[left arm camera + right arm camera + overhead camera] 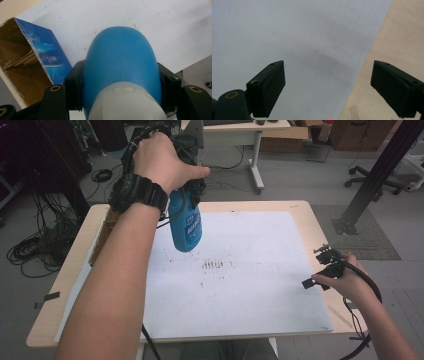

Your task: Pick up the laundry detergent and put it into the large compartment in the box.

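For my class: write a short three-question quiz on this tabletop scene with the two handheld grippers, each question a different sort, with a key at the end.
1. True or false: the left gripper is shut on the blue bottle.
2. Multiple choice: the right gripper is
A. shut on a pen
B. open, holding nothing
C. shut on the open box
3. Fill in: the open box lies at the table's ____ edge, as the person sees it in the high view.

Key
1. True; the jaws clamp its sides and it hangs above the white sheet.
2. B
3. Left
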A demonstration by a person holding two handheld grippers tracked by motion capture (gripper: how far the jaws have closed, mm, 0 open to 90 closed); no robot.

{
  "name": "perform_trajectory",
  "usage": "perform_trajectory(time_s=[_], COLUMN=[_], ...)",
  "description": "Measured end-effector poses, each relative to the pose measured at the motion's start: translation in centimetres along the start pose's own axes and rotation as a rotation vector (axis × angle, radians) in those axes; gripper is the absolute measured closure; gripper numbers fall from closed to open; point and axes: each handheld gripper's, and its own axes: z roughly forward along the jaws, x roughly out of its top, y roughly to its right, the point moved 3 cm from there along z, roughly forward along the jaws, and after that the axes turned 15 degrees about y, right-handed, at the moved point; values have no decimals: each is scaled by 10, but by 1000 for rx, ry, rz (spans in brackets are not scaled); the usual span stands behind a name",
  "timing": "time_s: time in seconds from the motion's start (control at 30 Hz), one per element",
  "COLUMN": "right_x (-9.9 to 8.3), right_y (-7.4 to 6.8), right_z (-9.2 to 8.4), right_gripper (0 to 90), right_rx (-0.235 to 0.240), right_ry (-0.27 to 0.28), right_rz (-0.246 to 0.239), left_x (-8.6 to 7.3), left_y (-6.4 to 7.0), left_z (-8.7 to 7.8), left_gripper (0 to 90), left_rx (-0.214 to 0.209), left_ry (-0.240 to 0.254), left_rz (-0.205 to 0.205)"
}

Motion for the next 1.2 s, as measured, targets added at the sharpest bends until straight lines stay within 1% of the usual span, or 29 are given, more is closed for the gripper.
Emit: perform_trajectory(time_s=[0.03,0.23,0.37,0.57,0.8,0.93,1.1,1.2], right_x=[0,0,1,1,-1,0,1,1], right_y=[0,0,1,1,2,2,1,1], right_z=[0,1,0,-1,0,0,1,2], right_gripper=[121,121,121,121,121,121,121,121], right_rx=[0,2,1,1,0,0,-1,0], right_ry=[0,-1,3,5,2,1,2,0], right_rz=[1,1,-2,2,5,4,5,5], left_x=[0,0,-2,-5,-10,-13,-17,-18], left_y=[-1,-8,-14,-26,-39,-47,-57,-64], left_z=[-1,-3,-6,-9,-11,-12,-14,-15], left_gripper=[377,377,377,377,377,377,377,377], left_rx=[2,19,28,37,64,65,74,95], left_ry=[-5,3,1,4,9,18,23,33], left_rz=[4,-19,-28,-55,-84,-111,-134,-151])
